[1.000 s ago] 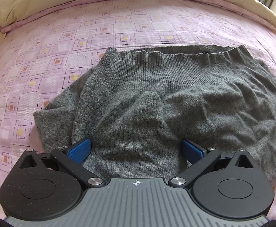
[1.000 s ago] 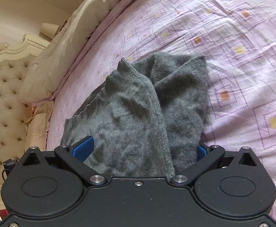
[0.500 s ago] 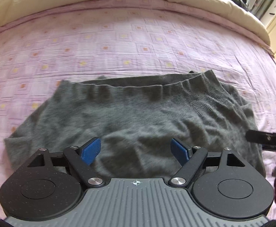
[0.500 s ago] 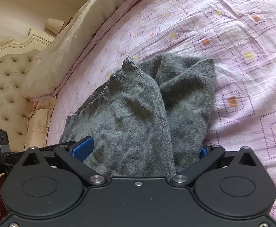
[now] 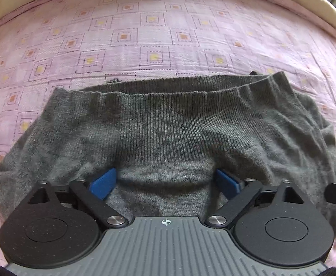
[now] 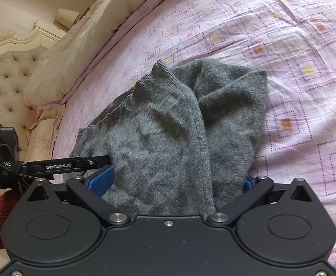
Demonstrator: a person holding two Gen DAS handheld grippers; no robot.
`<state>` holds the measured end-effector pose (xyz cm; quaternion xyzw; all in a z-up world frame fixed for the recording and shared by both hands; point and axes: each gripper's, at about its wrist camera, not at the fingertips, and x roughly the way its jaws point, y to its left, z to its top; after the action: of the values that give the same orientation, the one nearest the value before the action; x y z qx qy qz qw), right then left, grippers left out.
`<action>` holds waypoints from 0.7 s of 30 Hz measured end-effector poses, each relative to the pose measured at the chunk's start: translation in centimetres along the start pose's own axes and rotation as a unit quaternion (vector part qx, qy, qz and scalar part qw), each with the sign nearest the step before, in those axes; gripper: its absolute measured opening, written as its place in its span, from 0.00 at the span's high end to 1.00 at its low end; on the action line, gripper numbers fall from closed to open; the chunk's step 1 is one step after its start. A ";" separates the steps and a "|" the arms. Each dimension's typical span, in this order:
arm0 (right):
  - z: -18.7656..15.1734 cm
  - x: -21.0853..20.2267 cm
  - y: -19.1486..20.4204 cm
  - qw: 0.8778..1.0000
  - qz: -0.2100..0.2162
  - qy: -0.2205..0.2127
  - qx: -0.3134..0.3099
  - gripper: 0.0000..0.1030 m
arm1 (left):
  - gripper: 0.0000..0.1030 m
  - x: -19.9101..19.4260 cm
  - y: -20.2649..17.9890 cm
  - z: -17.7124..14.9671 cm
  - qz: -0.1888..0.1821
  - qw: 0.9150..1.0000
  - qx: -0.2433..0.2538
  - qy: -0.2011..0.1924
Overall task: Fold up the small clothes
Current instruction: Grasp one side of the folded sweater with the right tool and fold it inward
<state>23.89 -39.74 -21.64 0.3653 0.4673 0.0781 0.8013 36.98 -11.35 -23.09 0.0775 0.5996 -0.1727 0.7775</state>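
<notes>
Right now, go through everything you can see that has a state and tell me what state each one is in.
Grey knit garment: lying on the bed, rumpled, one side doubled over itself.
Left gripper: jaws wide and opening, knit bunched between the pads.
Right gripper: jaws wide, garment filling the gap; grip unclear.
Pink bedsheet: spread out, lightly creased.
Cream pillow: lying at the headboard.

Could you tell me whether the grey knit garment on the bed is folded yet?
Not neatly: the grey knit garment lies spread and rumpled, one side bunched over itself.
</notes>
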 end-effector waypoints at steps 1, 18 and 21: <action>-0.1 0.0 0.1 1.000 -0.003 0.003 -0.003 0.00 | 0.18 -0.6 0.2 -0.4 -0.006 1.000 -0.006 -0.004; -0.3 -2.7 3.6 0.993 -0.115 -0.002 -0.034 0.75 | 0.18 -4.6 1.7 -7.0 -0.055 0.998 -0.039 -0.012; -0.1 -3.4 6.6 0.990 -0.126 0.000 -0.063 0.76 | 0.18 -7.1 3.2 -7.8 -0.050 0.996 -0.058 -0.036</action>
<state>23.41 -36.51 -14.94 0.2524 0.5036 0.0059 0.8262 29.51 -4.61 -18.64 -0.0039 0.5837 -0.1786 0.7921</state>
